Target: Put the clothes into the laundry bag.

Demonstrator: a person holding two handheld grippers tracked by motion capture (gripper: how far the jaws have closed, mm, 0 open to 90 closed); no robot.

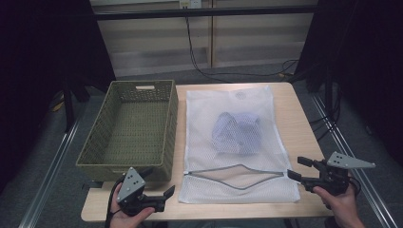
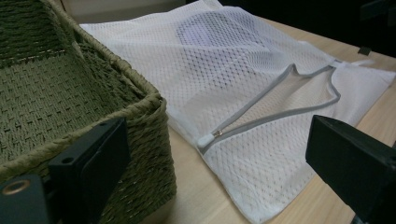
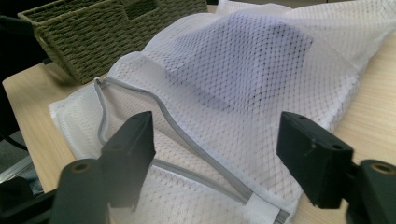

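Jaws of both the left gripper [image 1: 167, 192] and the right gripper [image 1: 298, 167] are spread wide, with nothing held between them. The mesh laundry bag [image 1: 236, 142] is laid flat on the table [image 1: 304, 123], its zipper [image 1: 236, 176] gaping open and a pale garment [image 1: 236, 133] already lodged inside. Closing the zipper is judged to remain; the woven basket [image 1: 127, 130] beside it stands empty.

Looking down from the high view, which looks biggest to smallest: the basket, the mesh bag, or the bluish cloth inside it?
1. Mesh bag and basket: they look about alike, too close to rank.
2. Bluish cloth: clearly the smallest.
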